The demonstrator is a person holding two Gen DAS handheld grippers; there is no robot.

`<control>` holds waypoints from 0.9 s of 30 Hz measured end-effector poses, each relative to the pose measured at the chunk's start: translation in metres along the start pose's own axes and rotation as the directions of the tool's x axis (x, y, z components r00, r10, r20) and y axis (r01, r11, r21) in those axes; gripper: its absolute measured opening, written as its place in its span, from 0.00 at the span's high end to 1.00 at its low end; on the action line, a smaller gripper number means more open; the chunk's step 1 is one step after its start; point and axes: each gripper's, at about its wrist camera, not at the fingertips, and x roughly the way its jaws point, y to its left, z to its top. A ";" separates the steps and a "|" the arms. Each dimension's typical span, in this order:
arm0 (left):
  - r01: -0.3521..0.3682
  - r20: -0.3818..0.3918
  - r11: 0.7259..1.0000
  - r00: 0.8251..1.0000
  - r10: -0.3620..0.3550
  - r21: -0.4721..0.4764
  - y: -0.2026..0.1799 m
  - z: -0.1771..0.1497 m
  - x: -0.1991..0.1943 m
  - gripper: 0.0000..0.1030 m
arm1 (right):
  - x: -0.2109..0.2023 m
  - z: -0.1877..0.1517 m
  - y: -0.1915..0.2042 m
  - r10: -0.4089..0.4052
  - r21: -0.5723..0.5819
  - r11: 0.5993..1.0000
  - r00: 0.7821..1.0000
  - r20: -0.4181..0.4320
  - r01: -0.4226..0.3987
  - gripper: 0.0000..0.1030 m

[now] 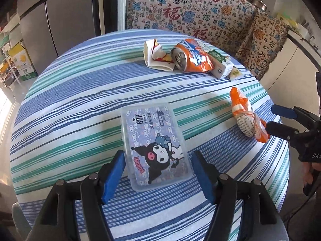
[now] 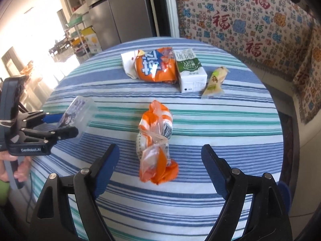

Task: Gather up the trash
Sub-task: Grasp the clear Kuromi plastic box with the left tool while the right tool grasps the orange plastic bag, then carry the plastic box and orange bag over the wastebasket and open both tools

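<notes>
The knotted orange bag [image 2: 157,143] lies on the striped tablecloth [image 2: 220,120] between the spread fingers of the right gripper [image 2: 160,160], touching neither pad. At about ten o'clock from it, the left gripper [image 1: 158,172] pinches the near end of a clear cartoon-printed box [image 1: 154,144]. At twelve o'clock, well apart, a crushed orange can [image 2: 154,64], milk carton [image 2: 190,70] and snack wrapper [image 2: 214,82] lie together.

Both grippers are black plastic with blue fingertip pads and silver pivot pins. The left gripper [image 2: 67,125] bears white "GenRobot.AI" lettering; a green sleeve [image 2: 4,192] shows at eight o'clock.
</notes>
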 end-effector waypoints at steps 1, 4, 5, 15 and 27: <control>-0.002 -0.014 1.000 1.000 0.002 -0.005 0.002 0.002 0.003 0.32 | 0.006 0.002 0.001 0.002 0.000 1.000 1.000 -0.014 -0.002 0.18; 0.002 -0.035 0.999 0.999 -0.003 -0.032 0.006 0.006 0.012 0.32 | 0.018 0.005 0.006 -0.002 -0.010 1.000 0.999 -0.041 0.002 0.20; -0.001 -0.038 0.999 0.999 -0.001 -0.035 0.007 0.007 0.013 0.32 | 0.021 0.006 0.008 -0.005 -0.013 1.000 0.999 -0.049 0.005 0.21; -0.028 0.003 1.000 1.000 0.028 0.002 0.005 0.010 0.012 0.34 | 0.029 0.010 0.014 -0.006 -0.009 1.000 0.998 -0.065 0.005 0.58; 0.018 0.069 0.998 0.997 -0.022 0.054 -0.030 0.013 -0.011 0.34 | -0.014 0.000 -0.017 -0.018 0.060 0.998 1.000 0.023 0.017 0.58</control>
